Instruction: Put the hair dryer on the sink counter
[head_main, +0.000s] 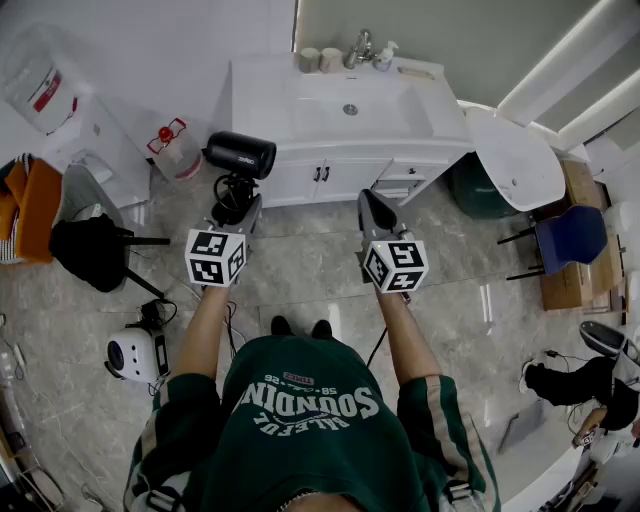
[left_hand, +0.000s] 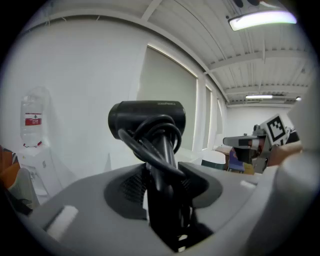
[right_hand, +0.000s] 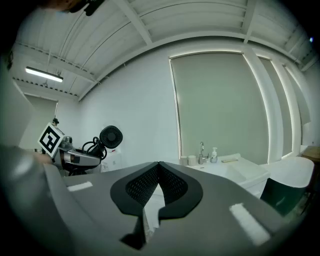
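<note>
A black hair dryer (head_main: 241, 155) with its cord wound round the handle stands upright in my left gripper (head_main: 238, 205), in front of the left end of the white sink counter (head_main: 262, 100). In the left gripper view the hair dryer (left_hand: 147, 120) rises from between the jaws, which are shut on its handle and cord. My right gripper (head_main: 377, 212) is held beside it, jaws shut with nothing between them, its fingertips (right_hand: 159, 166) touching. From the right gripper view the hair dryer (right_hand: 110, 137) shows at the left and the sink counter (right_hand: 240, 167) at the right.
The counter holds a basin (head_main: 350, 108), a tap (head_main: 360, 47), cups (head_main: 320, 59) and a soap bottle (head_main: 384, 56). A water dispenser (head_main: 60, 100) stands at the left, a white round table (head_main: 515, 155) and blue chair (head_main: 568, 238) at the right. A small white heater (head_main: 135, 352) sits on the floor.
</note>
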